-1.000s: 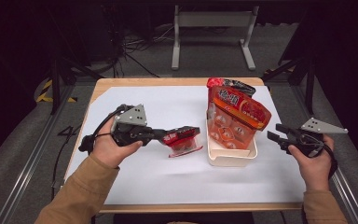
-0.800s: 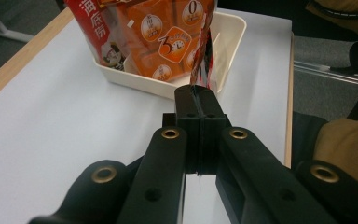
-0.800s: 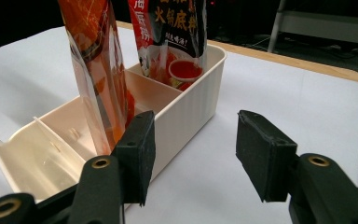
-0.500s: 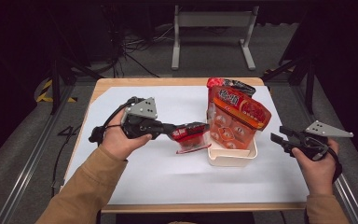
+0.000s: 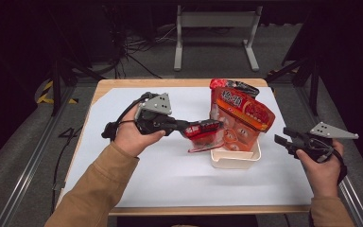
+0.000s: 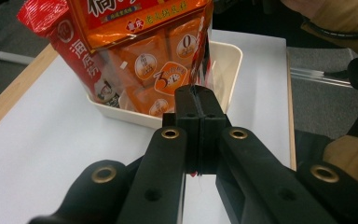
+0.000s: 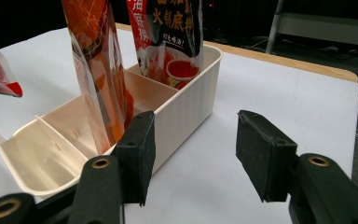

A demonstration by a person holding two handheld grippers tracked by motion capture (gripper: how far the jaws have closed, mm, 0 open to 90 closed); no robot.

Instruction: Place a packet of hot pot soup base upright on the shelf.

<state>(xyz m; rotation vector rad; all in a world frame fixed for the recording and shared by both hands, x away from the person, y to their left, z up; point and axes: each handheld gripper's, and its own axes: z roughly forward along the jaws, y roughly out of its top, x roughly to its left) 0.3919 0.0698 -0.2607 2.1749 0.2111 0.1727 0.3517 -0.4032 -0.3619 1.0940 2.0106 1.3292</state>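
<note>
At centre of the white surface [image 5: 170, 179]: one cream divided tray [image 5: 235, 159], long axis running away from the person, holding upright pouches.

Item 1, orange pouch [image 5: 242, 120]: stands in the middle compartment, leaning slightly toward the person's right. Item 2, red-and-black pouch [image 5: 231, 88]: stands in the far compartment, behind the orange one. Near compartment [image 7: 37, 161]: vacant, as seen in the right gripper view.

Item 3, small red pouch [image 5: 203, 135]: carried in the air just to the left of the tray, its lower edge hanging beside the tray's near-left corner. Its long axis lies roughly level, pointing toward the orange pouch and nearly touching it; whether they touch cannot be told.

Left gripper [image 5: 207, 127]: jaws pressed together on the thin edge of the small red pouch, confirmed in the left gripper view [image 6: 199, 105], where a film edge sits between the closed pads. Left forearm reaches diagonally in from the lower left, wrist level, gripper aimed rightward at the tray. This hand is the nearer one to the vacant compartment.

Right gripper [image 5: 280, 138]: jaws spread, holding nothing, resting off the tray's right side and apart from it, pointed leftward at the tray wall; right hand low near the surface edge.

Judgement: the vacant near compartment lies just right of and below the carried pouch; it likely needs tipping upright to drop in.
</note>
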